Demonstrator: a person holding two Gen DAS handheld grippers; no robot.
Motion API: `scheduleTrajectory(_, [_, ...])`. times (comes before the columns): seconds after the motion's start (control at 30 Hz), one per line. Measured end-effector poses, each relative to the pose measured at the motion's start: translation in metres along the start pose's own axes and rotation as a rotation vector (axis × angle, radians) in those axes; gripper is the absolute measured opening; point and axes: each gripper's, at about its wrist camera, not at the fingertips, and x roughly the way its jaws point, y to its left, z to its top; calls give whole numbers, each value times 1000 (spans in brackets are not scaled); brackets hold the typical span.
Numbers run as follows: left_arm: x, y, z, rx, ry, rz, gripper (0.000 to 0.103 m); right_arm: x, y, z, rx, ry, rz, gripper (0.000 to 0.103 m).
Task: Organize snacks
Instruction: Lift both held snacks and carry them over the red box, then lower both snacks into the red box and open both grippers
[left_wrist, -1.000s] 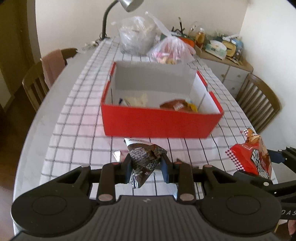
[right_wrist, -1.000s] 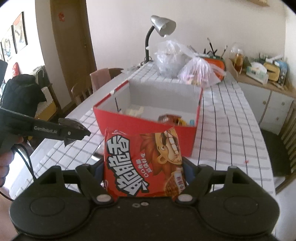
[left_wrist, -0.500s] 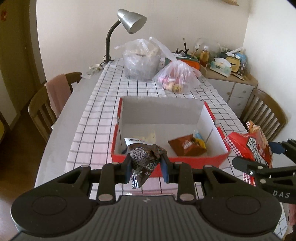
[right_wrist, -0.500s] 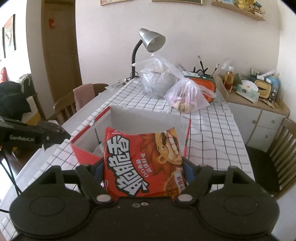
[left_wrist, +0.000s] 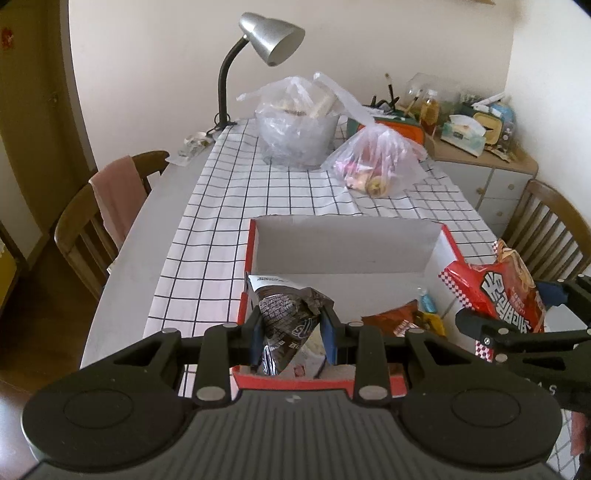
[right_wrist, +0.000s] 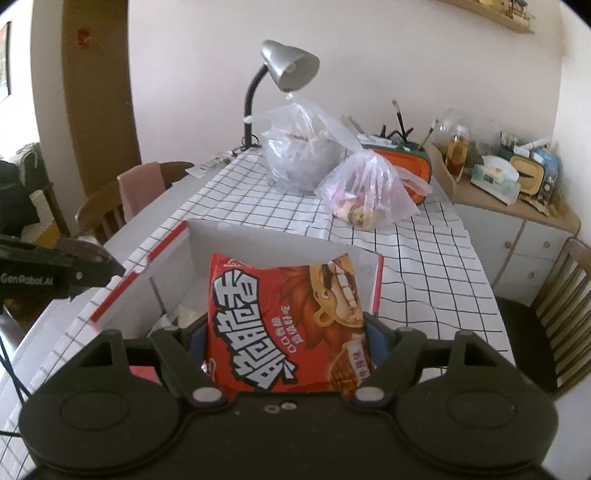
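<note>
Left wrist: left gripper (left_wrist: 291, 334) clamped tight on dark crinkled snack packet (left_wrist: 286, 317), red box (left_wrist: 255, 236) directly beyond fingertips | Right wrist: right gripper (right_wrist: 284, 345) spread wide, pads pinching red chip bag (right_wrist: 284, 321) over box interior | Step: carrying to box | Next: lower, release inside.

box (left_wrist: 347, 243) far half seems clear; brown packet (left_wrist: 402, 321) occupies the near right.
</note>
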Motion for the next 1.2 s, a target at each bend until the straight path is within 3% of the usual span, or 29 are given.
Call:
scheduleTrajectory(0.3, [51,1,12,3,73,4,31,51,-9,3,21,65,-16,79])
scheduleTrajectory(0.63, [97,-9,3,47,167,7,31,82,1,-11,-8,133,-15,79])
scheduleTrajectory(1.07, [121,-15,-12,74,220,7,32,94,6,-19,-25,157,-15,81])
scheduleTrajectory(1.2, [121,-15,-15,75,218,-3,41,92,9,-20,-35,145,-15,81])
